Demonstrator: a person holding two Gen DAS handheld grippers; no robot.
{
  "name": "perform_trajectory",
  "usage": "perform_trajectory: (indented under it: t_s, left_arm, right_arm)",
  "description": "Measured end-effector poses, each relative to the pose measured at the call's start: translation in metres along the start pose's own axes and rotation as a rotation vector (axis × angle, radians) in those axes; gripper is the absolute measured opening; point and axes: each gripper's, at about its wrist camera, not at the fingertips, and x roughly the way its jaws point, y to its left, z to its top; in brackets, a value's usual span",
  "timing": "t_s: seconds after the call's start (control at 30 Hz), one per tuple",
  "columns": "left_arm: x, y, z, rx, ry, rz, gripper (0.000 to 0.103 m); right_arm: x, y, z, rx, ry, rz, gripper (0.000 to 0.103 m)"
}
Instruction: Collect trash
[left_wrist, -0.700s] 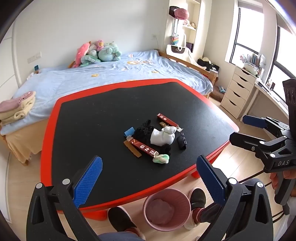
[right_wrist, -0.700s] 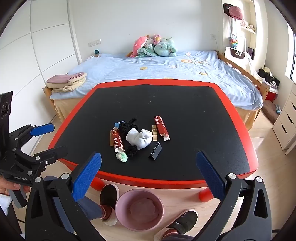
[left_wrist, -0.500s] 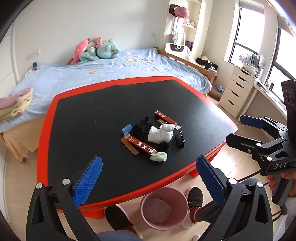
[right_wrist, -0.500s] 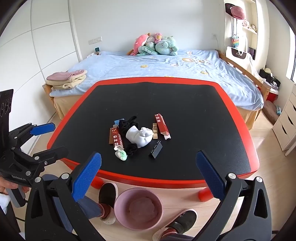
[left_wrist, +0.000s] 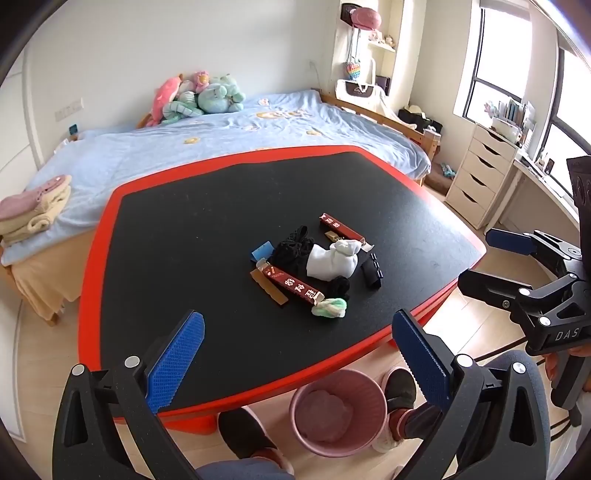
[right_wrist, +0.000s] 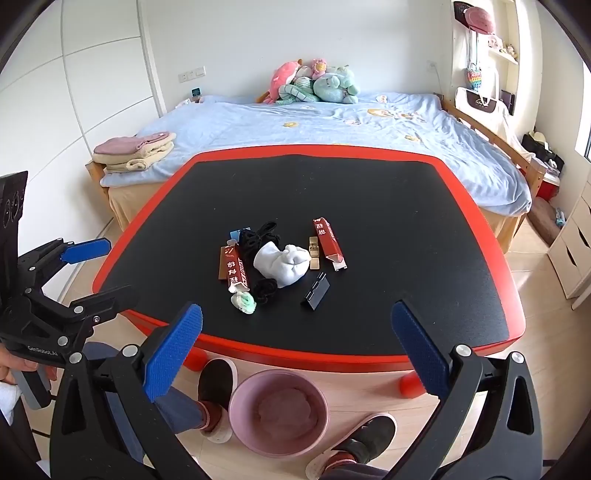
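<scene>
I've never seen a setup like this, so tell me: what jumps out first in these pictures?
A small heap of litter sits mid-way on the black, red-edged table, with a white crumpled wad and two red wrappers. A pink bin waits on the floor below the near edge. Both blue-padded grippers, left gripper and right gripper, hover open.

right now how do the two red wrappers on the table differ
The near red wrapper lies on the pile's left, its end by the green wad. The far red wrapper lies on the right, beside a gold clip. Both are long, red, with printed characters, flat on the black table.
</scene>
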Motion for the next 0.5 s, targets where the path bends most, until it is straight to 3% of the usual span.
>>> perform_trajectory:
  t_s: [0.5]
  left_arm:
    - [0.0025,0.0003,0.0000,0.000,0.000,0.006,0.097]
  right_arm:
    - [0.0025,0.0012,-0.0014,-0.006,0.005,-0.003,0.100]
